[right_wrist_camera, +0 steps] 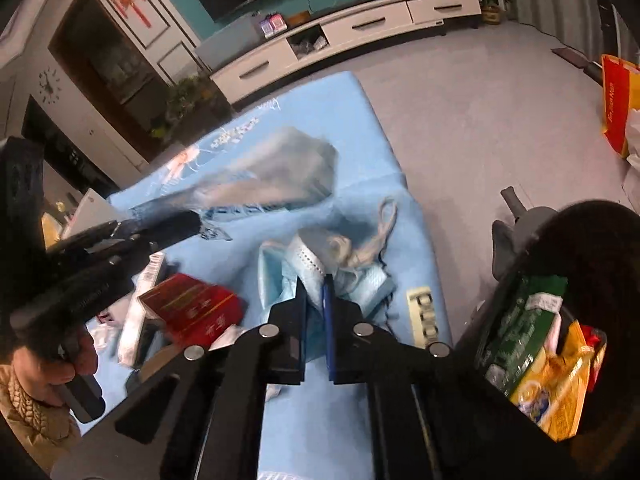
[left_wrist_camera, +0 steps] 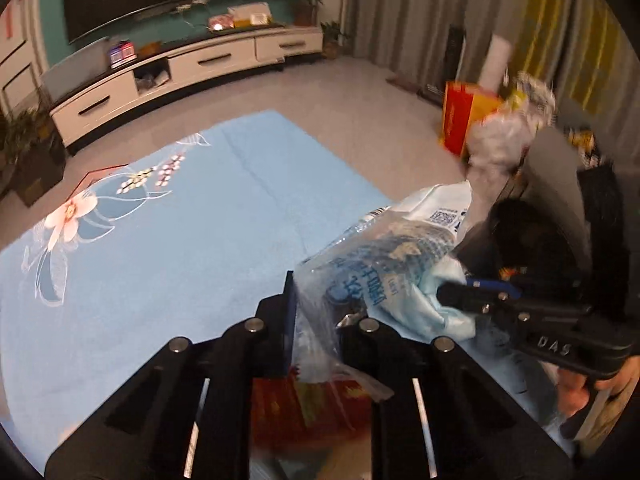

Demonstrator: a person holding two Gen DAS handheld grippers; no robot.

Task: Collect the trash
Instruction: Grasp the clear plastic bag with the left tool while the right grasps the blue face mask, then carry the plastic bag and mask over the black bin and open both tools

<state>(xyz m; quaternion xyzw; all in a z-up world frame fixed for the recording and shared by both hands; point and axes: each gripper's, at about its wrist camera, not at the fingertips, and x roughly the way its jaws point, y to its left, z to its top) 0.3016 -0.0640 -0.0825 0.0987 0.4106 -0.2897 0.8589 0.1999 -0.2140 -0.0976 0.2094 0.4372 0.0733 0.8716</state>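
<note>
Surface: blue cloth [left_wrist_camera: 168,216] (flower print).
Left gripper [left_wrist_camera: 316,316]: clamped on plastic wrapper [left_wrist_camera: 360,264].
Right gripper [right_wrist_camera: 316,300]: pinching face mask [right_wrist_camera: 320,268].

2 wrist fisheyes look steeply down, close over a light-blue flowered cloth [left_wrist_camera: 168,216]. Both share the long white TV cabinet [right_wrist_camera: 360,28] beyond.

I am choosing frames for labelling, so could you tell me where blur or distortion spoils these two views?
Left wrist view: fisheye bends the TV cabinet; the clear plastic bag in the left gripper is smeared, as is the trash at the right. Right wrist view: that bag is motion-blurred, while the face masks by the right gripper stay fairly sharp.
</note>
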